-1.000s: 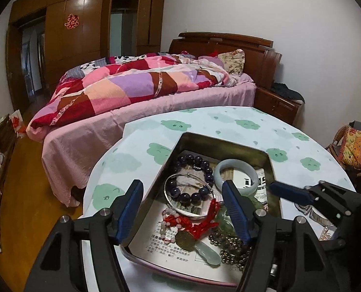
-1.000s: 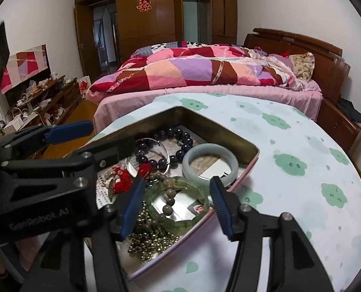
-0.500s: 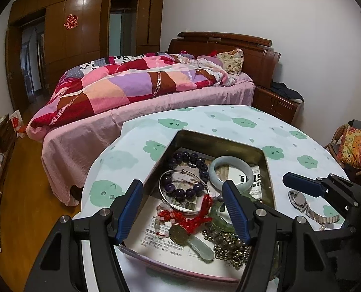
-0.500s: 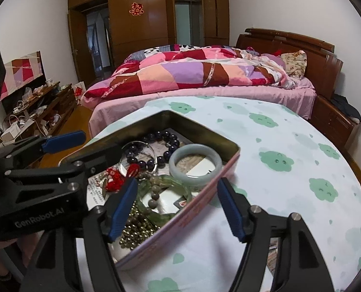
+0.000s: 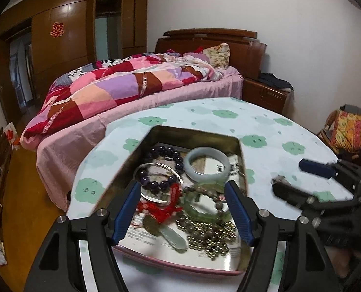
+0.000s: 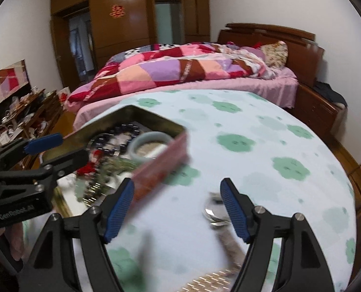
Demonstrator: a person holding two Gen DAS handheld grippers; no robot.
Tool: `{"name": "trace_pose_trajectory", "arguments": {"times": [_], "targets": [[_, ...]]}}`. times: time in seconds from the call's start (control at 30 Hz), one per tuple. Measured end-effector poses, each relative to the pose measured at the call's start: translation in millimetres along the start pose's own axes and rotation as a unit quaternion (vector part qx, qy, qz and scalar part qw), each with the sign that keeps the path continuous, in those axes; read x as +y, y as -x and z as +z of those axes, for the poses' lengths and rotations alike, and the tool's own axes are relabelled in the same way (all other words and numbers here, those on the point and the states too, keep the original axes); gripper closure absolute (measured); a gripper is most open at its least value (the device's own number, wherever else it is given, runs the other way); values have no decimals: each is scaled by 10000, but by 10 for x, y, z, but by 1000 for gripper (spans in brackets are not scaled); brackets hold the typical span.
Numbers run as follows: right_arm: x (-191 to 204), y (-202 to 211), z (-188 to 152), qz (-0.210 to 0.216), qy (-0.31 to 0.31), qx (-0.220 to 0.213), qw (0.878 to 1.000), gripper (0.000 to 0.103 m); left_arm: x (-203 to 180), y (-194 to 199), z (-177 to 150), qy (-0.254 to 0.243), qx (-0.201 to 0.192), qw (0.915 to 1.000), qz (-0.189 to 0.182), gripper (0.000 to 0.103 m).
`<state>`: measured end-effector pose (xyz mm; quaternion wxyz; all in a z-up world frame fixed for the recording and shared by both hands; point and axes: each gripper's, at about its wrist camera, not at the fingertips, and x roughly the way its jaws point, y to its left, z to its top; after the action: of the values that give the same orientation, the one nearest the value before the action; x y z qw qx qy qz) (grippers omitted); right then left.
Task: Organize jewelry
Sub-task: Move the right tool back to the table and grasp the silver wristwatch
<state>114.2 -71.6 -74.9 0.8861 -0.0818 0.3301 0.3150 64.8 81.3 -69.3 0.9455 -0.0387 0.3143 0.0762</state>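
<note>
Left gripper (image 5: 183,213) is hovering over the near half of the jewelry tin (image 5: 241,160), jaws spreading wider, pads pressing on nothing though the jumble of pieces is showing between them. Left wrist view: tin is sitting on the round table (image 5: 265,126) with the green-cloud cloth. Inside, toward the far end, a pale jade bangle (image 5: 206,163) is lying beside a dark purple bead bracelet (image 5: 163,168), with a thin silver bangle (image 5: 156,182) overlapping the beads. Nearer the camera: a red coral strand (image 5: 165,206), a green bead bracelet (image 5: 199,209), a pale jade pendant (image 5: 175,237) and a heap of small brass-coloured beads (image 5: 209,236), all lying on printed paper. Right gripper (image 5: 299,182) is showing at the right edge, over the cloth beside the tin, blurred.

Right wrist view: right gripper (image 6: 176,206) is hanging over bare cloth just right of the tin (image 6: 161,168), jaws widening, nothing gripped. A silver wristwatch (image 6: 214,213) is lying on the cloth next to the right fingertip, its strap running toward the camera; blurred. A gold-toned linked band (image 6: 212,283) is showing at the bottom edge. Left gripper (image 6: 44,146) is reaching over the tin from the left. A bed with a patchwork quilt (image 6: 180,73) is standing behind the table.
</note>
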Motion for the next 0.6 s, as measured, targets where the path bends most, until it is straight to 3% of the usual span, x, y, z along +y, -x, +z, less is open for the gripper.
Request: {"name": "trace_pose_trajectory", "arguments": {"times": [0.27,0.6], "targets": [[-440,103,-188,-450,-308,262,9982,26,-220,92,-31,-139,-84,9997,-165,32],[-472,49,-277,-247,-186,577,9979,26,-523,122,-79,-485,-24,9984,-303,32]]}}
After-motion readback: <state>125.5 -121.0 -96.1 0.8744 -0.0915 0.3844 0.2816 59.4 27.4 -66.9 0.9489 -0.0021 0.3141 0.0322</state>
